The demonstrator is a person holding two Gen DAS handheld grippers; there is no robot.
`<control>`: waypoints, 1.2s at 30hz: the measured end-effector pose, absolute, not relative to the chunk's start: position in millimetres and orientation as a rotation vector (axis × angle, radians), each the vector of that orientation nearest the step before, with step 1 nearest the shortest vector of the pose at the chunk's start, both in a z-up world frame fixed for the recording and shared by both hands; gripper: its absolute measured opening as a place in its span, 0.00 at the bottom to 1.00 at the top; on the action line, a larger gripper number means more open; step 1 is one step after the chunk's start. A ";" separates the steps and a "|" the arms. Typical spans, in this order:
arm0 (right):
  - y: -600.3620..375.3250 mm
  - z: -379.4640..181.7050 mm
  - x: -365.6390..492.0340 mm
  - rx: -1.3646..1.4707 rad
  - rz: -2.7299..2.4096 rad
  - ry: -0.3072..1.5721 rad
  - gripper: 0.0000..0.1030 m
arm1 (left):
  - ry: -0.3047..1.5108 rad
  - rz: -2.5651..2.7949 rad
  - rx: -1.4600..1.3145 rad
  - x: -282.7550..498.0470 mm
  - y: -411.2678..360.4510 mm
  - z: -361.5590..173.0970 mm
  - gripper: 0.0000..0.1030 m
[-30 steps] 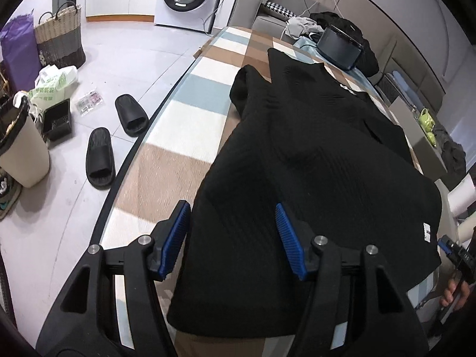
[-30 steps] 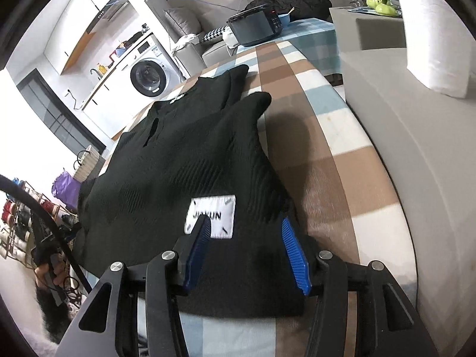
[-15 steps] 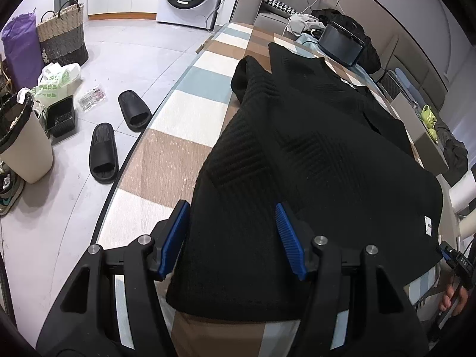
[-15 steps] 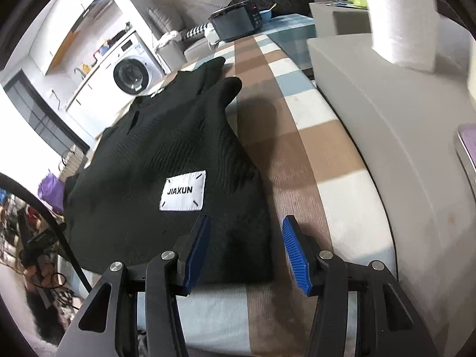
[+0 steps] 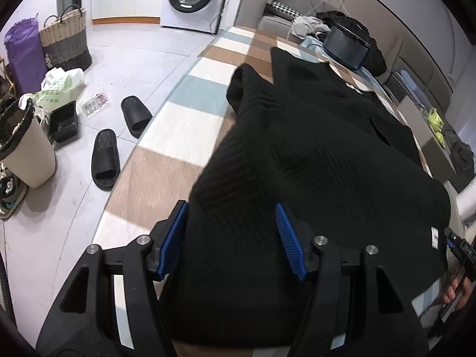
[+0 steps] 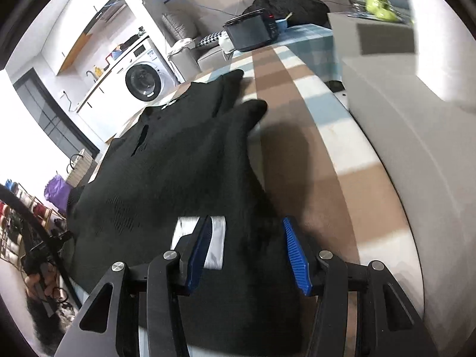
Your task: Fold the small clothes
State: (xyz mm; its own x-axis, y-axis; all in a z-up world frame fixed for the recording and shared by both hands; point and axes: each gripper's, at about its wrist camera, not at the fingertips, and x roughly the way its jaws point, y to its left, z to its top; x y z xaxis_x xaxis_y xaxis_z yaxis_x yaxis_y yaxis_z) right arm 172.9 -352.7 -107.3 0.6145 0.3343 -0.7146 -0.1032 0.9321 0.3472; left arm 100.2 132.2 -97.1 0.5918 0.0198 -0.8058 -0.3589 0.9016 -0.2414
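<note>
A black knitted sweater [image 5: 312, 154] lies spread along the checked table [image 5: 190, 119], sleeves folded in near the far end. My left gripper [image 5: 230, 235] is open, its blue pads [image 5: 172, 238] straddling the hem's left corner. In the right wrist view the same sweater [image 6: 178, 160] shows a white label [image 6: 217, 244] near the hem. My right gripper [image 6: 248, 253] is open over the hem's right corner, the left pad covering part of the label.
A black appliance [image 5: 346, 46] stands at the table's far end. A grey sofa [image 6: 416, 148] runs along the table's right edge. Slippers [image 5: 104, 157], a bin [image 5: 23, 151] and a basket [image 5: 64, 43] are on the floor to the left.
Both grippers have moved forward over the sweater's hem; the cloth now reaches further between the open pads. The right view's label has slid under the left pad.
</note>
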 end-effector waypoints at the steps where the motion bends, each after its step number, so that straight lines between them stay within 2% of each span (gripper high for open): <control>1: -349.5 -106.6 180.3 0.276 0.264 0.875 0.50 | 0.911 0.237 -0.416 103.6 134.6 -96.9 0.50; 2: -346.2 -105.7 185.5 0.268 0.276 0.873 0.50 | 0.912 0.240 -0.424 107.0 136.5 -97.1 0.39; 3: -343.6 -105.2 189.6 0.259 0.287 0.870 0.45 | 0.915 0.246 -0.425 110.7 137.9 -97.5 0.28; 4: -339.8 -105.2 194.3 0.243 0.298 0.875 0.32 | 0.914 0.243 -0.422 114.2 138.8 -97.9 0.21; 5: -338.3 -105.3 196.9 0.239 0.306 0.877 0.25 | 0.917 0.240 -0.420 117.2 139.1 -98.0 0.06; 6: -336.9 -104.8 198.7 0.234 0.317 0.872 0.13 | 0.910 0.234 -0.420 118.2 139.4 -97.6 0.05; 7: -335.5 -102.1 199.3 0.226 0.326 0.855 0.08 | 0.890 0.228 -0.414 119.4 139.1 -94.5 0.04; 9: -338.4 -92.7 198.6 0.255 0.355 0.797 0.06 | 0.857 0.224 -0.406 121.2 139.8 -87.3 0.04; 16: -345.0 -50.8 212.7 0.322 0.373 0.629 0.05 | 0.727 0.190 -0.449 138.3 153.1 -47.5 0.03; 22: -332.8 -25.1 250.0 0.309 0.331 0.569 0.05 | 0.674 0.191 -0.429 168.7 160.5 -22.2 0.03; 27: -335.1 -29.7 281.0 0.349 0.244 0.591 0.05 | 0.688 0.208 -0.423 187.5 167.8 -26.4 0.03; 32: -332.3 -58.4 301.9 0.296 0.168 0.720 0.05 | 0.773 0.208 -0.423 200.0 170.0 -59.1 0.04; 34: -334.3 -69.8 307.2 0.282 0.144 0.779 0.16 | 0.797 0.209 -0.441 203.2 171.7 -68.1 0.04; 36: -341.5 -76.9 303.9 0.305 0.146 0.813 0.26 | 0.802 0.206 -0.454 200.8 173.3 -71.7 0.15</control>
